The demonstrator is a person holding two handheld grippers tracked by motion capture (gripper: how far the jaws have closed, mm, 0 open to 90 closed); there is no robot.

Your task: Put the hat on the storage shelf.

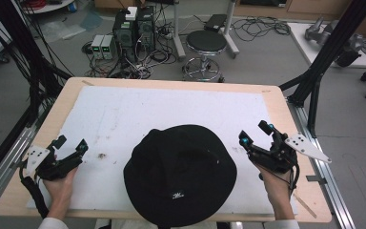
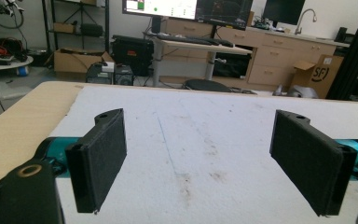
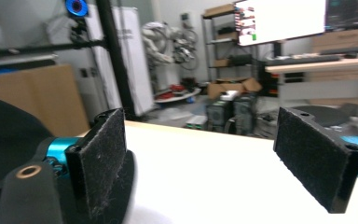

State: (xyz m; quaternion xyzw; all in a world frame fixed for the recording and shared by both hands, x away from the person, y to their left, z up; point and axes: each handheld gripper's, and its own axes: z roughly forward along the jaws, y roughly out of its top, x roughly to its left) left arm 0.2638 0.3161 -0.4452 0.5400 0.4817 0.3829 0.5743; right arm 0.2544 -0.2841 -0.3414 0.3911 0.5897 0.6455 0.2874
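The black hat [image 1: 179, 174] lies crown up at the 6 o'clock edge of the table [image 1: 28, 143], on the white mat [image 1: 171, 109], with your left tool [image 1: 69, 144] at its 9 o'clock and your right tool [image 1: 254, 134] at its 3 o'clock, both spread wide with nothing between the jaws. It looks like soft, light cloth that will sag and fold rather than hold its shape. Pinch the floppy brim at opposite sides, not the domed crown.
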